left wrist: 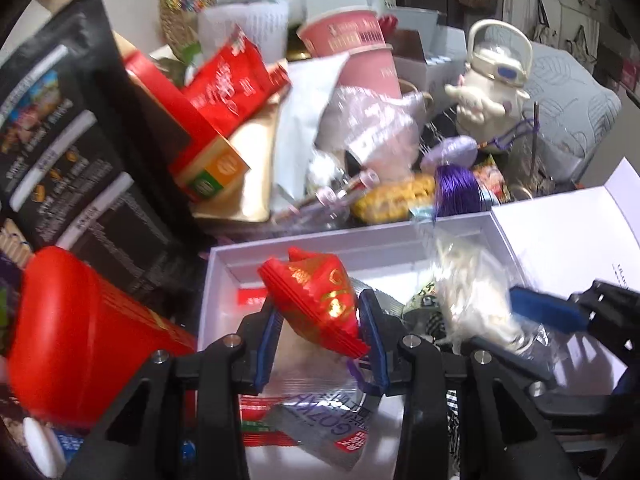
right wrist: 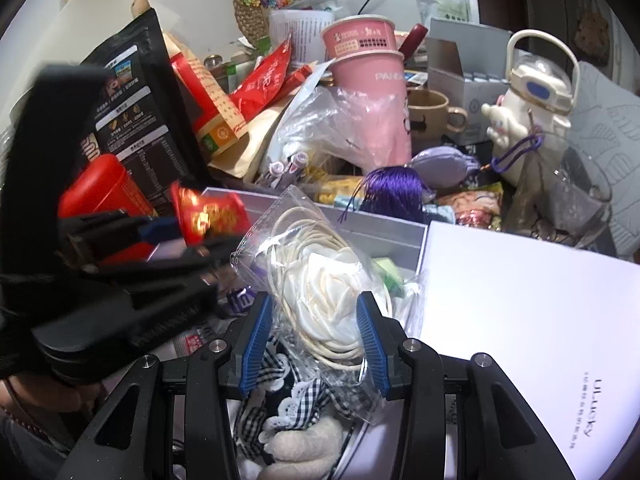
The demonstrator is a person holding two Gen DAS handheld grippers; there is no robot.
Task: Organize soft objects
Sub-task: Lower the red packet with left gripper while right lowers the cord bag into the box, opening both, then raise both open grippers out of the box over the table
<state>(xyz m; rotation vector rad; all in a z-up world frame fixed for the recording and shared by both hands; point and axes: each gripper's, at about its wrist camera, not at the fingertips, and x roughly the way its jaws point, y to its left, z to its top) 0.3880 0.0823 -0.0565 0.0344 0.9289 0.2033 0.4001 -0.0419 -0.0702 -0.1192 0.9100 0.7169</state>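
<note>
Left gripper (left wrist: pixel 322 334) clamps the red-and-gold fabric pouch (left wrist: pixel 316 300) right over the open white cardboard box (left wrist: pixel 224 280), while the right gripper (right wrist: pixel 316 334) pinches the clear plastic bag of white cord (right wrist: pixel 320 280) just beside (both poised above the box).

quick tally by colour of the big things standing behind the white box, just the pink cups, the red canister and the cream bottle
pink: 2, stacked paper cups
red: 1, canister
cream: 1, character bottle with a handle
total: 4

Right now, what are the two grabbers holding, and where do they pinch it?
The left gripper pinches a red pouch with gold print by its lower end. The right gripper squeezes a clear plastic bag across its middle, around the white stuff inside.
</note>
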